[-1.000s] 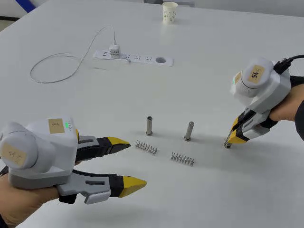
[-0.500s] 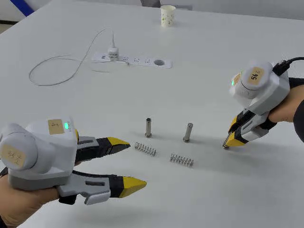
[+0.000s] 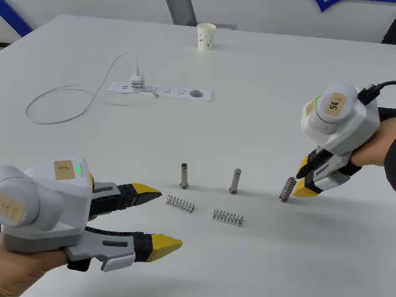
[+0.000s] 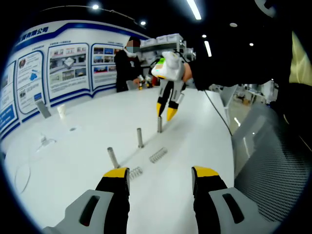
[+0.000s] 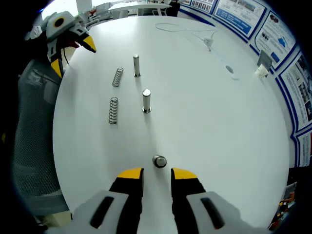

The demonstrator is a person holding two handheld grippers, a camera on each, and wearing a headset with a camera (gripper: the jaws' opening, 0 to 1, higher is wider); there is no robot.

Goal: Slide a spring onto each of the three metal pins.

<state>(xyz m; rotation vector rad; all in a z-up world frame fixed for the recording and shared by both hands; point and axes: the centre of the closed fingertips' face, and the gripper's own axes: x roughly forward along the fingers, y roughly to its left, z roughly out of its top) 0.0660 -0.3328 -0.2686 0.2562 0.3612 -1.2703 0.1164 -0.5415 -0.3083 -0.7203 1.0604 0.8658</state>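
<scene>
Steel coil spring [image 3: 286, 189] now sleeves the rightmost upright metal pin [image 5: 159, 161], right of centre; our white-and-yellow right gripper [image 3: 303, 180] has backed off, jaws narrowly parted, empty; our left gripper [image 3: 164, 216] gapes wide, lower left; two loose springs [image 3: 180, 203] and two bare pins [image 3: 184, 176] remain.

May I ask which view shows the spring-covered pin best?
The head view: the pin stands side-on, its spring clear, beside the right gripper. The left gripper view shows it small and distant; the right gripper view sees it end-on, coils hidden.
</scene>
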